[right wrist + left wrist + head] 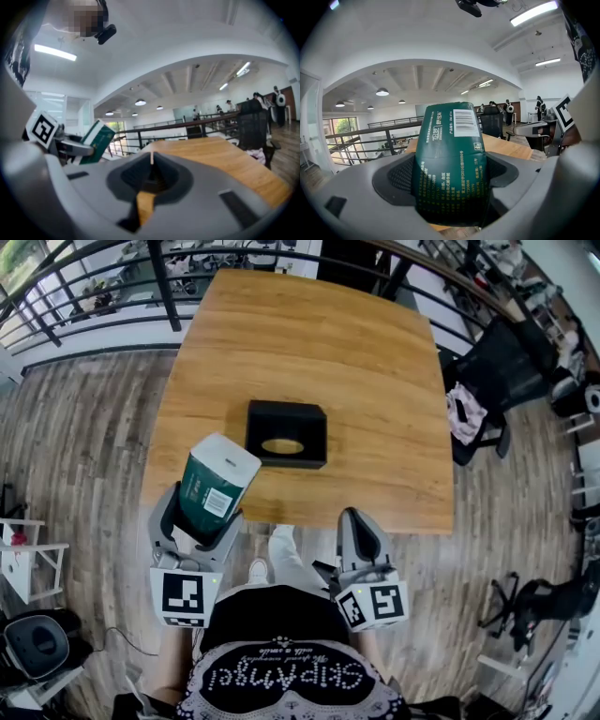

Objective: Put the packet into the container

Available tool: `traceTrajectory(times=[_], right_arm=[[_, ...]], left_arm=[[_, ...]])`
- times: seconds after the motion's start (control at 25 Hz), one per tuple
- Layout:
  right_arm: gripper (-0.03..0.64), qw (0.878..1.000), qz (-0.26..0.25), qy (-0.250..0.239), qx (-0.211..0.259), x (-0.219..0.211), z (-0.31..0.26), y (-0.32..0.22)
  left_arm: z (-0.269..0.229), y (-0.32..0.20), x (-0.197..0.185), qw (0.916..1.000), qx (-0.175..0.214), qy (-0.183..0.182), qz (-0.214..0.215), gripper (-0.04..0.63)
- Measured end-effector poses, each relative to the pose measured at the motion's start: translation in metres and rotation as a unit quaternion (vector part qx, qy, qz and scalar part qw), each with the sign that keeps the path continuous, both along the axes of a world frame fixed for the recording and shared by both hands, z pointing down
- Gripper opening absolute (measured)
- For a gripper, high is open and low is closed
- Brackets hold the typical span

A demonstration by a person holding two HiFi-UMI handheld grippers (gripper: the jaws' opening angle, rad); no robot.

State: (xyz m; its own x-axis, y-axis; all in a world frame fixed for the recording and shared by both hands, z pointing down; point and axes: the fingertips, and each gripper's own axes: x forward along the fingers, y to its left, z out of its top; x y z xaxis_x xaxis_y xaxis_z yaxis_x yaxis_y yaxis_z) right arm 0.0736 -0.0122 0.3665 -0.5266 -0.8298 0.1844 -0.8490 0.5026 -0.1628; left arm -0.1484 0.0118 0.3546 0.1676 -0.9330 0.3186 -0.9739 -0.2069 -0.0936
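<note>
– Packet, green, squeezed at its lower end between the left gripper fingers, tilted, raised by the near edge of the desk, well apart from the black container mid-desk.

– Gripped low, so top-heavy. Could pivot or slide out on the carry.

– Narrow oval opening, too. Easy to snag the rim, shove the container.

– Right gripper closed on nothing, free for steadying.

Left tool clamped full — right tool closed (empty).
</note>
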Motion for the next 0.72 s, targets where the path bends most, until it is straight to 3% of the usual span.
traceTrajectory(times=[0.56, 0.72], right_arm=[[0.038, 1.000, -0.013, -0.006, -0.012, 0.012, -0.007, -0.142], [0.038, 1.000, -0.015, -0.004, -0.016, 0.018, 0.000, -0.156]], left_arm=[[-0.017, -0.121, -0.015, 0.9989, 0.006, -0.001, -0.046, 0.439], [-0.010, -0.131, -0.015, 0.9984, -0.001, 0.000, -0.057, 0.439]])
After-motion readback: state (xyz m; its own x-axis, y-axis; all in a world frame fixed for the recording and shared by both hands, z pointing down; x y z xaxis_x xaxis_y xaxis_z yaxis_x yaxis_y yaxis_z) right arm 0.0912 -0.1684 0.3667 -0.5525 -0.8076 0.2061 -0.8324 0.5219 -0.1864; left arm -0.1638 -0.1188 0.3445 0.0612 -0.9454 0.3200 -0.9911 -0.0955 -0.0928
